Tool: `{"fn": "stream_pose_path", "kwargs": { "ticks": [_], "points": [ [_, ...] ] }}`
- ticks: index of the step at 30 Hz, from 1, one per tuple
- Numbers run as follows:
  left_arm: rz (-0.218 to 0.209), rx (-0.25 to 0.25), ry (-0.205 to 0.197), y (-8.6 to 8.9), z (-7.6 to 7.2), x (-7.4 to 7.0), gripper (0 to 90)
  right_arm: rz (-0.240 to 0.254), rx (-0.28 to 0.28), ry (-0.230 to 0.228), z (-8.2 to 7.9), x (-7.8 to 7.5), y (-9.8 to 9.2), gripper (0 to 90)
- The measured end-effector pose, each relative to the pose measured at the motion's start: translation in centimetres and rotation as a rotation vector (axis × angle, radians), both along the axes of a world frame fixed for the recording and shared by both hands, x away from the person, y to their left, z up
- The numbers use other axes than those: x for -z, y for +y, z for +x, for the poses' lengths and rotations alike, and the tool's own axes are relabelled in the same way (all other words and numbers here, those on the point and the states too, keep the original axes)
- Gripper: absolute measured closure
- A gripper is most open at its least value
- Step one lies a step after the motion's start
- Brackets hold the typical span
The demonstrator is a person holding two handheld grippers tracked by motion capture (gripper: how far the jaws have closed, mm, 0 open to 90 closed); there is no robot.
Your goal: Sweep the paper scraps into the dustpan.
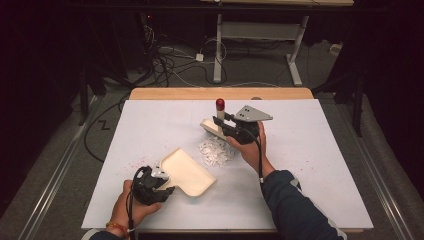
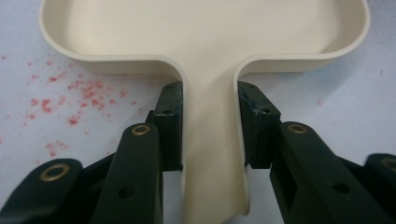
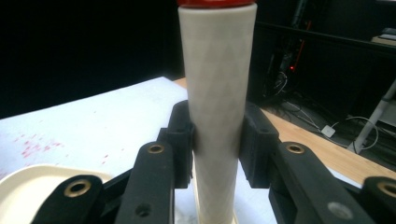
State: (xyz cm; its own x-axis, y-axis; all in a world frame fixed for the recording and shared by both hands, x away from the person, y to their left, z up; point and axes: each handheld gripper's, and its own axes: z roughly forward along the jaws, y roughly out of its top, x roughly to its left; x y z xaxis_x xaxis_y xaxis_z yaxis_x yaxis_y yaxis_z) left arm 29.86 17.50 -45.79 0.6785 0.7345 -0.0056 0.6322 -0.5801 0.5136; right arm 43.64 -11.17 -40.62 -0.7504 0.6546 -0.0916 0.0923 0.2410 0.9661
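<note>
A dark room surrounds the table (image 1: 300,165), with cables on the floor and a second table's white legs behind it. A white sheet covers most of the top, and a strip of bare wood shows along the far edge. Faint red specks dot the sheet, thickest at the near left.

The cream dustpan (image 1: 186,171) lies flat on the near left part of the sheet, its wide tray pointing toward the middle and its handle toward the person. The left gripper (image 1: 159,181) is clamped on that handle: in the left gripper view both pads press the handle's sides just behind the tray (image 2: 205,32).

A brush (image 1: 216,126) stands right of centre, farther back. Its pale head rests on the sheet and its white handle, topped by a red cap, rises upright. The right gripper (image 1: 231,125) is closed on the handle from the right side, level with the table. In the right gripper view the pads squeeze the white shaft (image 3: 217,107) well below the red cap.

A small heap of white scraps (image 1: 216,151) lies between brush and dustpan, just beside the brush head and apart from the tray's edge.
</note>
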Motion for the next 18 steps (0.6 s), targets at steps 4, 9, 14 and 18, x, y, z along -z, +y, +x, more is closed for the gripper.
{"fn": "stream_pose_path", "kwargs": {
  "ticks": [4, 9, 14, 18],
  "points": [
    [0.0, -0.007, 0.007, -0.6, 0.5, 0.1, 63.3, 0.015, -0.014, -0.003, -0.7, 0.2, 0.0, 69.4],
    [0.01, -0.005, 0.015, -1.1, 1.1, 0.2, 63.3, 0.023, -0.022, -0.004, -1.2, 0.5, 0.2, 68.7],
    [0.011, -0.007, 0.021, -1.6, 1.5, 0.4, 63.3, 0.024, -0.034, -0.005, -2.0, 0.8, 0.8, 68.1],
    [0.017, -0.004, 0.025, -1.9, 1.7, 0.5, 63.3, 0.031, -0.058, 0.001, -3.0, 0.9, 1.5, 68.1]
  ]
}}
